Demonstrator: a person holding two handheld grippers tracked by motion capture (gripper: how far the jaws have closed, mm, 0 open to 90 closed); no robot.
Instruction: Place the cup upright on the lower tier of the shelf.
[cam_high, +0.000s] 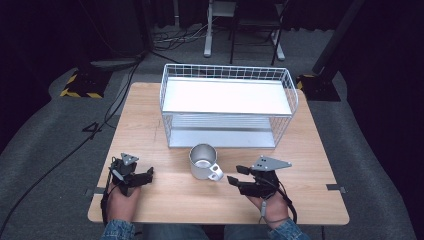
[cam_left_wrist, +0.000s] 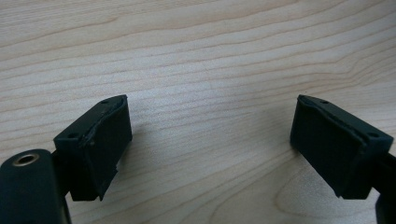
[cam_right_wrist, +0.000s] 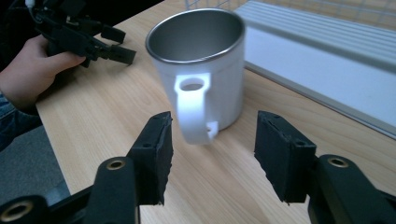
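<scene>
While both grippers gape, mug (cam_high: 202, 161) stands (upright)

A light wooden table (cam_high: 150, 125) stands on grey carpet (cam_high: 45, 150) in a dim room with dark surroundings. Beyond the table's far edge, white furniture legs (cam_high: 207, 30) and a dark chair frame (cam_high: 255, 25) rise from the floor, with cables (cam_high: 175, 37) lying beside them. Yellow-and-black striped bases (cam_high: 80, 85) sit off the table's far corners. A black cable (cam_high: 60, 160) trails across the carpet left of the table.

Mug (cam_high: 202, 161) on table (cam_high: 150, 130) just before wire rack (cam_high: 227, 105), between left gripper (cam_high: 148, 174) and right gripper (cam_high: 237, 175)
</scene>
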